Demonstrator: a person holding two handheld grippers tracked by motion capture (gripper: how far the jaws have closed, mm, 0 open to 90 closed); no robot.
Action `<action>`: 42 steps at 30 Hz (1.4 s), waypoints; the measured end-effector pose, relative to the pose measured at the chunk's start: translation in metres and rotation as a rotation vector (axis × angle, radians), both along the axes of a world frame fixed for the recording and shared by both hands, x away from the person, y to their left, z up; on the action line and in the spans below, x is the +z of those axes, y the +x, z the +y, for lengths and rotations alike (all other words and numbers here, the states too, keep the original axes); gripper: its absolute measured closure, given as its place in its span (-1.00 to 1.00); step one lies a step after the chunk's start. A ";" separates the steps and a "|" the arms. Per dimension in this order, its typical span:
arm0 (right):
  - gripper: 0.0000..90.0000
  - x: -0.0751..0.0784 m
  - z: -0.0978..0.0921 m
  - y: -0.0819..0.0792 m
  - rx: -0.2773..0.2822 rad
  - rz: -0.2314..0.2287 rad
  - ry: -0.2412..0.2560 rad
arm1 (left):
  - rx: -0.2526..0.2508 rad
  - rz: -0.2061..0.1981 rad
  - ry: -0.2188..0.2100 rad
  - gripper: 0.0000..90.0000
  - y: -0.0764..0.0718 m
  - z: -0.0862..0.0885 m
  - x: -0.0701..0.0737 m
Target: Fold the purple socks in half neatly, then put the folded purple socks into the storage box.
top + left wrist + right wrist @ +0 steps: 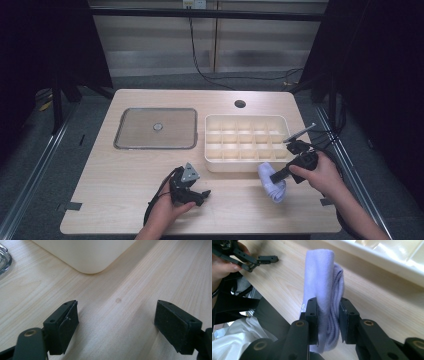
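Note:
A folded pale lilac cloth (271,182) hangs just off the table's front right area, with my right gripper (274,176) shut on it. In the right gripper view the cloth (324,282) stands pinched between the two black jaws of the right gripper (328,322). A cream divided organiser box (246,142) lies just behind it. My left gripper (202,195) rests low over the table's front middle. In its own view the left gripper (116,326) is open with bare wood between its jaws, and the box corner (90,257) lies ahead.
A clear flat lid with a small knob (156,128) lies on the wooden table (125,170) at the back left. A round cable hole (240,104) sits near the far edge. Dark stands and cables flank the table.

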State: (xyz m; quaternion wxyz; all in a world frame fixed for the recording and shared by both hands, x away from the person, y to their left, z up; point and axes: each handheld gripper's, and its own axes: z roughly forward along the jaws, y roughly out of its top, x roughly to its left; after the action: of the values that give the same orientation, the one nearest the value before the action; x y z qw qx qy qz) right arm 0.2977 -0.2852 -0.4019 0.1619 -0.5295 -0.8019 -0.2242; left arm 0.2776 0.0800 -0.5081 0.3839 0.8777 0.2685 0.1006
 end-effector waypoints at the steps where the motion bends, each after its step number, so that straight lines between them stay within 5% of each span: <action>1: 0.59 0.002 -0.001 0.001 -0.004 0.000 0.000 | 0.000 0.000 0.001 -0.58 0.000 0.000 0.000; 18: 0.59 0.026 -0.011 0.015 -0.022 -0.029 -0.010 | 0.000 -0.001 0.001 -0.58 0.000 0.000 0.000; 42: 0.59 0.035 -0.029 0.045 -0.097 -0.031 -0.030 | 0.003 0.000 -0.002 -0.58 0.000 0.000 0.000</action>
State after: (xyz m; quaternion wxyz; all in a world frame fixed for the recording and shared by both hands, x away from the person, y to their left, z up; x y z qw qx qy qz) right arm 0.3424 -0.3138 -0.3668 0.1305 -0.5668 -0.7809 -0.2278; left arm 0.2774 0.0798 -0.5082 0.3848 0.8768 0.2701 0.1007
